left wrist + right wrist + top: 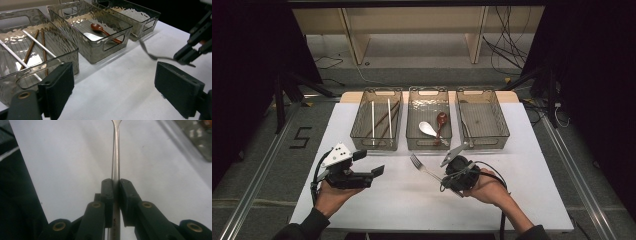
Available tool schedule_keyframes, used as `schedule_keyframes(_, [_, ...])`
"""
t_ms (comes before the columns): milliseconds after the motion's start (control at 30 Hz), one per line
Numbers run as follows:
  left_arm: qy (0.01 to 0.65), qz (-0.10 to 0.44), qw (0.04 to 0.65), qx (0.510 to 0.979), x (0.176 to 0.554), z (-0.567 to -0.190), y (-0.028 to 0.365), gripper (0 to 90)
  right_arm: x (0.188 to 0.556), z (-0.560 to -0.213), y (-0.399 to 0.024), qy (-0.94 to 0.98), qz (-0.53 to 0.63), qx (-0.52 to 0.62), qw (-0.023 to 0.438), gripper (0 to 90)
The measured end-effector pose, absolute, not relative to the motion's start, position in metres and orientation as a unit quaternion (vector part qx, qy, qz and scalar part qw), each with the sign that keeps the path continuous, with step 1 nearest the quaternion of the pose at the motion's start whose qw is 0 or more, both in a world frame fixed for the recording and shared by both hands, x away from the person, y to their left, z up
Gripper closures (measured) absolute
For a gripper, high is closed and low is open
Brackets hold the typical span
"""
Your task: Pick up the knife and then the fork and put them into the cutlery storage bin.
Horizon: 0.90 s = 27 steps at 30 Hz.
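A metal fork (418, 164) hangs just above the white table (387, 200), its tines pointing to the upper left. My right gripper (443, 179) is shut on its handle. In the right gripper view the two black jaws (116, 182) press on the handle of the fork (115, 150), which runs straight up. My left gripper (371, 162) stays low at the left, open, with nothing between its jaws. The left gripper view has its own wide-apart jaws (115, 72) in front, and beyond them the right gripper (185, 56) holding the fork (150, 53).
Three clear bins stand in a row at the back. The left bin (357, 131) holds chopsticks (373, 120), the middle bin (428, 145) a white spoon and a brown spoon (441, 120), the right bin (502, 125) a metal utensil (467, 131).
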<state>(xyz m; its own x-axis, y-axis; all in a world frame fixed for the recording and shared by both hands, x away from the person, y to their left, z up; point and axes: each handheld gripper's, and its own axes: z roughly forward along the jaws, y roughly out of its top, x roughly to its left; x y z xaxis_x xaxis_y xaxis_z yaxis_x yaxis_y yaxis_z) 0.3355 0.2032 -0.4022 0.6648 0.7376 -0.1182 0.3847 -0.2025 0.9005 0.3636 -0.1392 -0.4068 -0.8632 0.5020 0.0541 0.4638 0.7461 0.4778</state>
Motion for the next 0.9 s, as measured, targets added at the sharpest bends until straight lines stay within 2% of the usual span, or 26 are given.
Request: schedule_keyframes(900, [0.372,0.176,0.511,0.755,0.336,-0.403,0.204,15.5,0.418,-0.37,-0.22,0.841,0.369,0.387,0.077,82.7])
